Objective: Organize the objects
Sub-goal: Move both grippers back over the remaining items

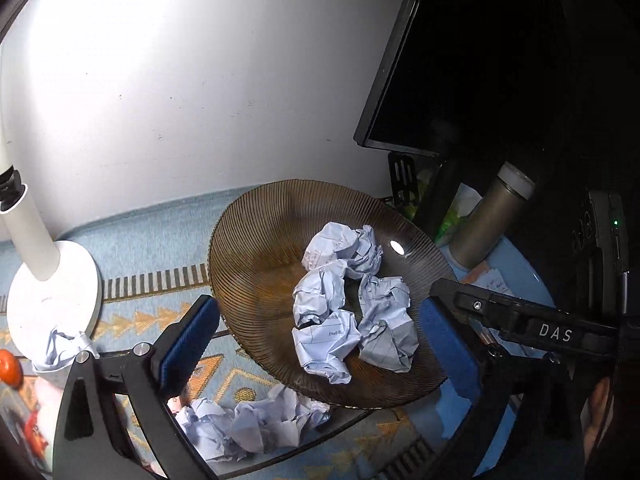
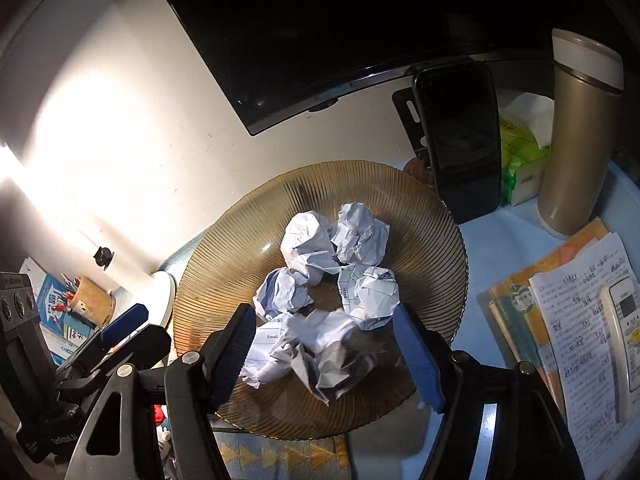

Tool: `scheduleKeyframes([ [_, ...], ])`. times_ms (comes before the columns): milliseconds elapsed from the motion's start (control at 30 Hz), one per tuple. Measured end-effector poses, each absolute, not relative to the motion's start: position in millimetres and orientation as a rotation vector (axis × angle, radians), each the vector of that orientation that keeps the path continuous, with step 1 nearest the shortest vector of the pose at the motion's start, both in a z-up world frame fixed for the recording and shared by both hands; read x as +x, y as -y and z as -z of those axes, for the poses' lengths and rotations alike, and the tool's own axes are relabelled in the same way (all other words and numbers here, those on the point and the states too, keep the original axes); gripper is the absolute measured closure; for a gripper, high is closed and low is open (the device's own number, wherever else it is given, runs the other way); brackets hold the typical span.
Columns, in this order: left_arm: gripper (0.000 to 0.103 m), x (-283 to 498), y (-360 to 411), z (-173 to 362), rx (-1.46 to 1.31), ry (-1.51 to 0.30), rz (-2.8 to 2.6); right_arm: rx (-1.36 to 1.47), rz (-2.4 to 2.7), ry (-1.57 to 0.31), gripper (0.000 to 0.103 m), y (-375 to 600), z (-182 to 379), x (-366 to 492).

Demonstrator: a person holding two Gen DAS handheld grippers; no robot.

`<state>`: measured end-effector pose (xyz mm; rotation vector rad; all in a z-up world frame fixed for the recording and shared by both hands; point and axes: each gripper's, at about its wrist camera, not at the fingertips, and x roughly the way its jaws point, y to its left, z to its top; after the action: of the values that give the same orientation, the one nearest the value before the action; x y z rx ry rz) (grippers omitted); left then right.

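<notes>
A ribbed amber glass plate (image 1: 256, 248) (image 2: 432, 216) sits on a desk and holds several crumpled paper balls (image 1: 352, 304) (image 2: 340, 264). My left gripper (image 1: 320, 340) is open above the plate's near side, empty, its blue pads either side of the paper pile. My right gripper (image 2: 324, 348) is open just over the nearest paper ball (image 2: 328, 360) on the plate, not closed on it. More crumpled paper (image 1: 248, 424) lies on the patterned mat in front of the plate. The right gripper's black arm (image 1: 532, 324) shows in the left wrist view.
A white lamp base (image 1: 52, 296) with crumpled paper (image 1: 60, 348) stands left. A dark monitor (image 2: 320, 40), a phone on a stand (image 2: 460, 140), a gold thermos (image 2: 576, 140), a tissue pack (image 2: 520, 152), papers with a remote (image 2: 620, 340) and a pencil cup (image 2: 88, 300) surround the plate.
</notes>
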<state>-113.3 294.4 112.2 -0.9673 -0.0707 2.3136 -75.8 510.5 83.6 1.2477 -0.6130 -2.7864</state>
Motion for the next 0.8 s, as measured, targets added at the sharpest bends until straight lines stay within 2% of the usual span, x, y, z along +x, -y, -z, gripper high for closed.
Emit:
scheduleKeyframes([
  [200, 0.003, -86, -240, -137, -0.904, 0.081, -2.391, 1.194, 2.75, 0.552, 0.034, -475, -100, -65],
  [500, 0.003, -38, -93, -173, -0.823, 0.155, -2.622, 1.102, 2.633, 0.395, 0.034, -378, -130, -48],
  [800, 0.003, -17, 35, -158, -0.86, 0.343, -2.776, 1.15, 2.504, 0.278, 0.034, -280, -114, -55],
])
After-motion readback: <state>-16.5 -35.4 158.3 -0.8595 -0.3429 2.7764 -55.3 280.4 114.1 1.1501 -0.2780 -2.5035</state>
